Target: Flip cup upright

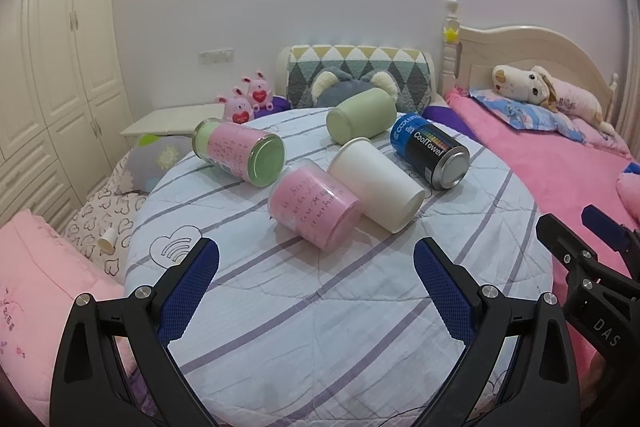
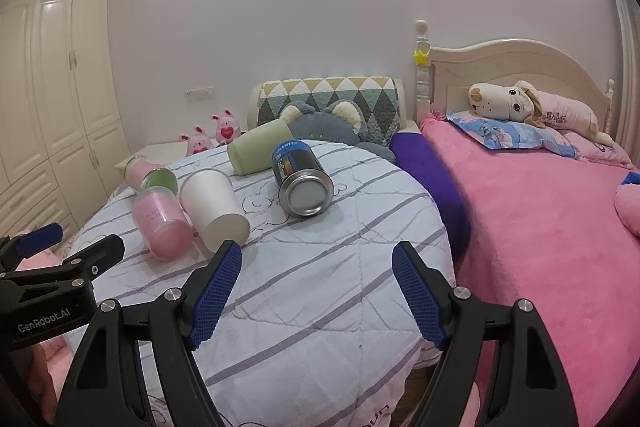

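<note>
Left wrist view: five cylindrical containers lie on their sides on the round striped quilt (image 1: 328, 307). One white paper cup (image 1: 376, 183) lies near the middle, touching a pink jar (image 1: 314, 209) on its left. A green-bottomed jar (image 1: 240, 151) lies toward the far left edge, a pale green cup (image 1: 362, 119) at the far edge, and a blue CoolTowel can (image 1: 430, 151) toward the right. The left gripper (image 1: 316, 281) hovers over the near part of the quilt, fingers spread wide and holding nothing. The right gripper (image 1: 576, 231) is cut off at the frame's right edge.

Right wrist view: the same five appear; the green-bottomed jar (image 2: 150, 173) is partly hidden behind the pink jar (image 2: 162, 223). The white paper cup (image 2: 214, 211) lies left of the right gripper (image 2: 316, 269), which is spread open and empty. Whether the left gripper (image 2: 64, 247) is open cannot be told here.
</note>
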{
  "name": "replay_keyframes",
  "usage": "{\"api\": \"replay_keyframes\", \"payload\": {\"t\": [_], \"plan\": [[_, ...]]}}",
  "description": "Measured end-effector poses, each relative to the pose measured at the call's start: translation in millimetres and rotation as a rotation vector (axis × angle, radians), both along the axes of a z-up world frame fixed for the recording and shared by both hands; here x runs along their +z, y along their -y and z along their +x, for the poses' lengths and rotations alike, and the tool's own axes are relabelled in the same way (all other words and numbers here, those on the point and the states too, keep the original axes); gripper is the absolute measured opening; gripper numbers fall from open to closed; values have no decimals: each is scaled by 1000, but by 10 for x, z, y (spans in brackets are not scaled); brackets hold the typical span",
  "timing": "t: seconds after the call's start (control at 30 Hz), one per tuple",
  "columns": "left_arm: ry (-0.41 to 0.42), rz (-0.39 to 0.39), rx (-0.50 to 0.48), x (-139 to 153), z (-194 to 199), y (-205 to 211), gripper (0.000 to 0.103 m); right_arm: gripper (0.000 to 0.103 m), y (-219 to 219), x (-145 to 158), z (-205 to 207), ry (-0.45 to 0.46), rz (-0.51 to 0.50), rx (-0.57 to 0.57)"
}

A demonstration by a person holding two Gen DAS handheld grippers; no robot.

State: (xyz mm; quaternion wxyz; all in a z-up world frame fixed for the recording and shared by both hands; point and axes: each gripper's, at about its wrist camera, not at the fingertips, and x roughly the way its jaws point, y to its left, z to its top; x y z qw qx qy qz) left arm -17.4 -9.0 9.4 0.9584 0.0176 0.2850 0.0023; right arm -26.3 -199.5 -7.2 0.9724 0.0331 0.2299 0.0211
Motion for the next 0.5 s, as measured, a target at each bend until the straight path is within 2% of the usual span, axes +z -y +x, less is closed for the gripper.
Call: {"api": "replay_keyframes", "payload": {"t": [0.5], "plan": [[-14,3,-4,-25,-18,14,99,79,-4,36,-7,-1,-2,-1]]}}
